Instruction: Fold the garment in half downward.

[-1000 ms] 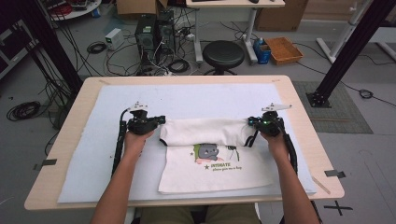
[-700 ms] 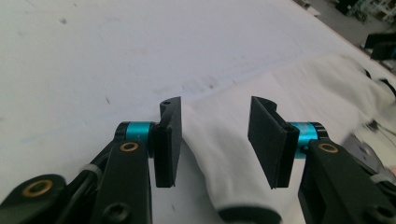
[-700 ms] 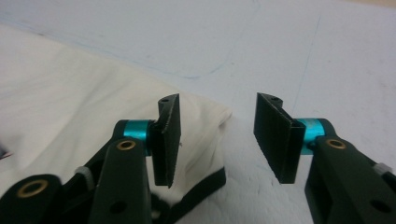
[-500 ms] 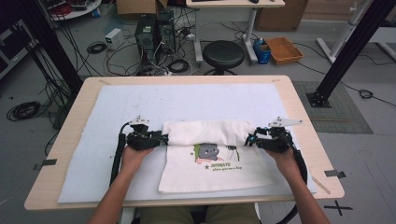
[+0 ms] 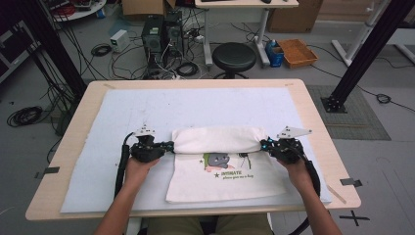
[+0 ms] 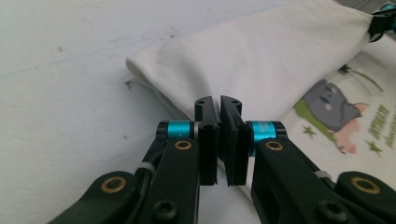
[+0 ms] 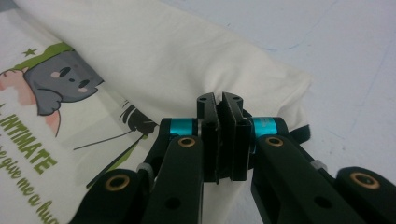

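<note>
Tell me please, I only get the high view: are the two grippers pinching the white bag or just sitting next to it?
Observer: The left gripper has just closed its jaws. They stand almost together at the edge of the folded cloth bag. I cannot tell if cloth is nipped between them.
Operator: And the other one?
Observer: The right gripper has just closed as well, and a black strap peeks out beside it.
Operator: What is the picture on the bag?
Observer: A grey cartoon animal with pink cheeks.
</note>
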`<state>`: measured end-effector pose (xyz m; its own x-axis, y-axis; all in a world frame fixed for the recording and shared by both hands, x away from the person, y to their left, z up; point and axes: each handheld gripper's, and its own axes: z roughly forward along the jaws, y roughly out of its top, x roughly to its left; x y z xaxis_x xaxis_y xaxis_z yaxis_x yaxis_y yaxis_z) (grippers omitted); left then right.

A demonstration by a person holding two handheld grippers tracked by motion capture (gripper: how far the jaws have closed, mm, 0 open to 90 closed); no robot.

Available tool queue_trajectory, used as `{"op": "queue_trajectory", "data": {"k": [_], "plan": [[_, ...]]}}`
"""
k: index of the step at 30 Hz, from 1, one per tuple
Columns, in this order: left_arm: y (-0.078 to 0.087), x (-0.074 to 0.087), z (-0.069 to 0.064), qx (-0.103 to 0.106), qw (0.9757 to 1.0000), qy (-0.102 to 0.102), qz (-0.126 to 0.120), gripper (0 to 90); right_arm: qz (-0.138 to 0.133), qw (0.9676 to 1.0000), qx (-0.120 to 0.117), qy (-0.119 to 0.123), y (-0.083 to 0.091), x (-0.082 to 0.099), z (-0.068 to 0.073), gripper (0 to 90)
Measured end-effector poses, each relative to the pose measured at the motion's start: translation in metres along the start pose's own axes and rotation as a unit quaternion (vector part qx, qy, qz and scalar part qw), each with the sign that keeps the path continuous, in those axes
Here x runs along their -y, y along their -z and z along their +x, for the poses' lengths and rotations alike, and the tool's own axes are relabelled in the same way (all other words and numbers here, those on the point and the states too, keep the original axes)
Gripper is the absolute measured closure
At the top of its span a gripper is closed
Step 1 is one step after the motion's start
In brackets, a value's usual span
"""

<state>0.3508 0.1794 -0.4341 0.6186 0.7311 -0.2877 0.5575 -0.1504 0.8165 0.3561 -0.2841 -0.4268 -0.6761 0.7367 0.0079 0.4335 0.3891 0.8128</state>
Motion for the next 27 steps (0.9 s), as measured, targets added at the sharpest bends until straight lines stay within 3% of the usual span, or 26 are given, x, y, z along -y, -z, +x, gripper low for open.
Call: {"op": "queue_trajectory", "data": {"k": [4, 6, 9, 11, 13, 15, 17, 19, 22, 25, 27], "plan": [[0.014, 0.004, -0.013, 0.025, 0.9996, -0.01, -0.01, 85.3, -0.022, 0.9993, -0.024, -0.019, 0.014, 0.005, -0.003, 86.5], [0.019, 0.007, -0.019, 0.038, 0.9991, -0.011, -0.013, 85.3, -0.03, 0.9972, -0.056, -0.038, 0.022, 0.008, -0.003, 86.5], [0.029, 0.017, -0.028, 0.057, 0.9982, -0.015, -0.011, 85.3, -0.009, 0.9968, -0.074, -0.03, 0.029, 0.015, 0.0, 86.5], [0.032, 0.023, -0.032, 0.064, 0.9977, -0.022, -0.004, 85.3, 0.012, 0.998, -0.06, -0.015, 0.03, 0.022, 0.0, 86.3], [0.034, 0.027, -0.036, 0.066, 0.9974, -0.029, 0.0, 85.3, 0.019, 0.9978, -0.062, -0.014, 0.03, 0.029, 0.0, 82.3], [0.033, 0.028, -0.038, 0.062, 0.9976, -0.031, -0.002, 85.3, 0.006, 0.9984, -0.051, -0.025, 0.031, 0.03, 0.0, 63.5], [0.032, 0.028, -0.038, 0.063, 0.9975, -0.031, -0.003, 85.2, -0.014, 0.9984, -0.044, -0.034, 0.035, 0.026, -0.002, 65.1], [0.031, 0.029, -0.038, 0.063, 0.9975, -0.033, -0.001, 85.3, -0.018, 0.9988, -0.04, -0.021, 0.037, 0.021, 0.001, 67.7], [0.03, 0.031, -0.036, 0.063, 0.9975, -0.031, 0.002, 85.2, 0.026, 0.9986, -0.044, 0.011, 0.029, 0.021, 0.011, 69.4], [0.032, 0.031, -0.034, 0.063, 0.9976, -0.03, 0.002, 85.3, 0.062, 0.9962, -0.042, 0.045, 0.019, 0.025, 0.018, 87.6], [0.035, 0.031, -0.033, 0.066, 0.9975, -0.025, -0.005, 85.4, 0.053, 0.9962, -0.045, 0.053, 0.022, 0.022, 0.02, 89.9]]}}
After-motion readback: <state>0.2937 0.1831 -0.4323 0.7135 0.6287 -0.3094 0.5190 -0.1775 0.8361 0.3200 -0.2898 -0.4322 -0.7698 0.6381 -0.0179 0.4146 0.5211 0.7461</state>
